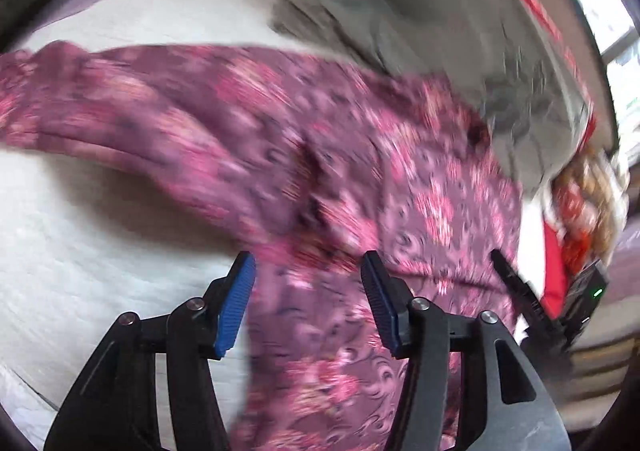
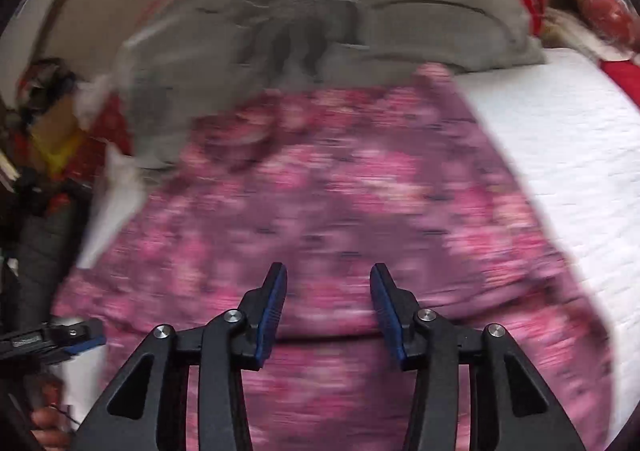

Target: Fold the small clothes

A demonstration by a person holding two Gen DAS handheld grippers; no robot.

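A purple and pink flowered garment [image 1: 320, 155] is spread over a white quilted bed cover [image 1: 80, 235]. A gray cloth [image 1: 400, 11] is laid at its far edge, touching it. The left gripper [image 1: 308, 267] is held above the garment, with its blue-padded fingers [image 1: 236, 307] spread apart and nothing pinched between them. The right gripper [image 2: 328, 279] is also held over the garment, with fingers [image 2: 272, 311] spread and nothing gripped. Both pictures are blurred.
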